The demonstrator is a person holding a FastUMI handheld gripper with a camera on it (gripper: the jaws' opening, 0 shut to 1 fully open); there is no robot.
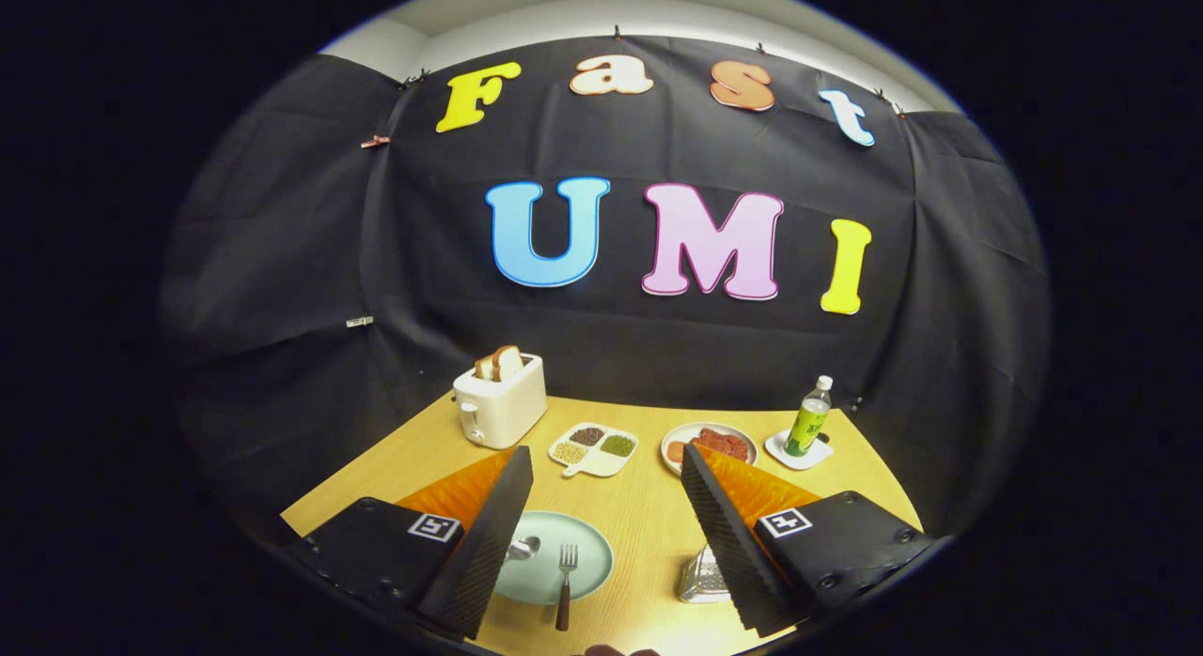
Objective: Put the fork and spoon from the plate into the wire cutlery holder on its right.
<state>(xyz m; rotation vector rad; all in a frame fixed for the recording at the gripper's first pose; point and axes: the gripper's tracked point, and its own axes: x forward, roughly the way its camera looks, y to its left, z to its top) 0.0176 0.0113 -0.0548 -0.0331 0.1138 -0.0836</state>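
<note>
A: Pale green plate near the table's front edge, w/ the fork lying on it, tines toward the back, handle hanging over the front rim. Spoon just left of it, bowl showing, rest hidden behind the left finger.

B: Gripper?

A: Fingers spread wide apart, holding nothing, hovering above plate and holder. Wire cutlery holder sits right of the plate, partly tucked behind the right finger.

B: What could go wrong?

A: Prob the fork first. It's thin and lies flat, so the fingers may scrape the plate and skid it sideways instead of pinching the handle. The overhanging handle could tip the fork off if nudged. The spoon is close by, so a wide closing grip may catch both. At the holder, a tilted fork could snag on the wire rim and knock it over; it looks light.

B: Surface, room?

A: Light wood table, smooth, so things slide. Toward the back edge: white toaster w/ bread at the back left, divided dish of grains, plate of meat, bottle on a coaster back right. Black cloth wall behind.
</note>
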